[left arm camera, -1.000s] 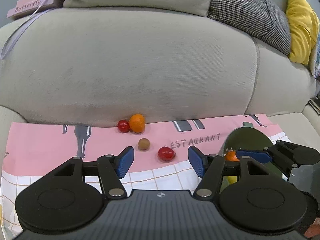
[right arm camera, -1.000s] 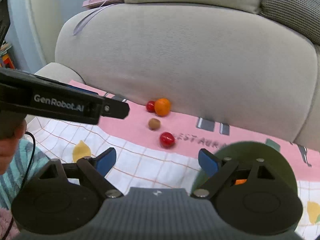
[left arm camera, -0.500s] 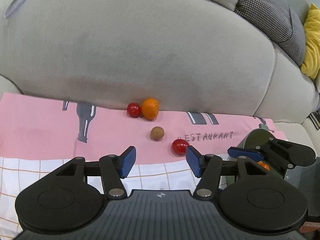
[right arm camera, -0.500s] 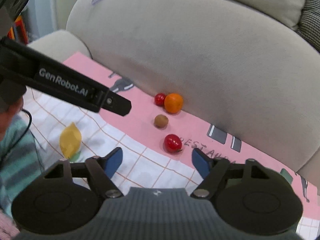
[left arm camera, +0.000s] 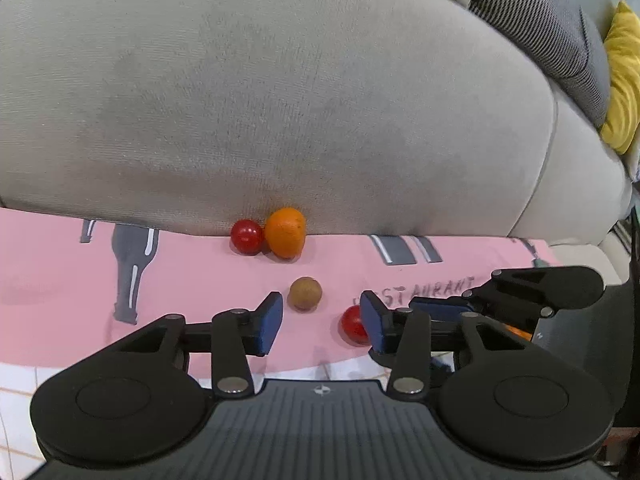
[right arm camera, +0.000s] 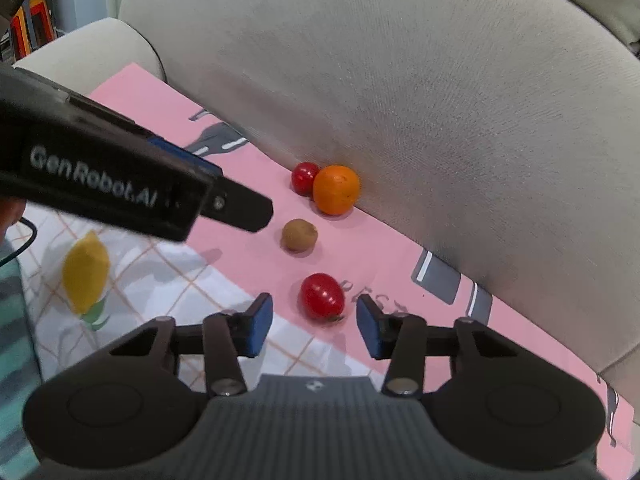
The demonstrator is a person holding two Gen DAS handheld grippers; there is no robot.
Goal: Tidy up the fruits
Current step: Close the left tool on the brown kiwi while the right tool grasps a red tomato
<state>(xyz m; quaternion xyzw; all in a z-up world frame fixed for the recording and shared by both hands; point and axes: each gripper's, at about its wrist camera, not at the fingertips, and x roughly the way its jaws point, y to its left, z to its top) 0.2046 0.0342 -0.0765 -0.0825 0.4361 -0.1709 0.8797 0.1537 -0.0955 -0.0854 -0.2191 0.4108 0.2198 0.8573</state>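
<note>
- Fingers of the right gripper (right arm camera: pixel 314 322) stand spread, blue pads facing each other, with a red tomato (right arm camera: pixel 322 297) lying just ahead of the gap and touching neither pad.
- Fingers of the left gripper (left arm camera: pixel 322 322) are spread as well, nothing between them; a small brown round fruit (left arm camera: pixel 305 293) lies just past their tips.
- 4 fruits show on the pink band of a printed cloth (right arm camera: pixel 168 118) spread over the sofa seat: that glossy oval red tomato, the dull brown fruit, an orange (right arm camera: pixel 336 189) with a pitted skin, and a second, smaller red tomato (right arm camera: pixel 304 177).
- That orange and smaller tomato touch each other and sit at the cloth's back edge, against the grey sofa backrest (left arm camera: pixel 280 100).
- Both the brown fruit and the nearer tomato lie apart from one another, further from the backrest, near the printed lettering.
- Towards the front edge the cloth turns to a white check with a printed yellow lemon (right arm camera: pixel 86 273); this part lies bare around the right gripper.
- From the left wrist view the right gripper reaches in low from the right, its finger partly hiding the nearer tomato.
- From the right wrist view the left gripper's black body crosses from the left above the cloth, tip pointing at the brown fruit.
</note>
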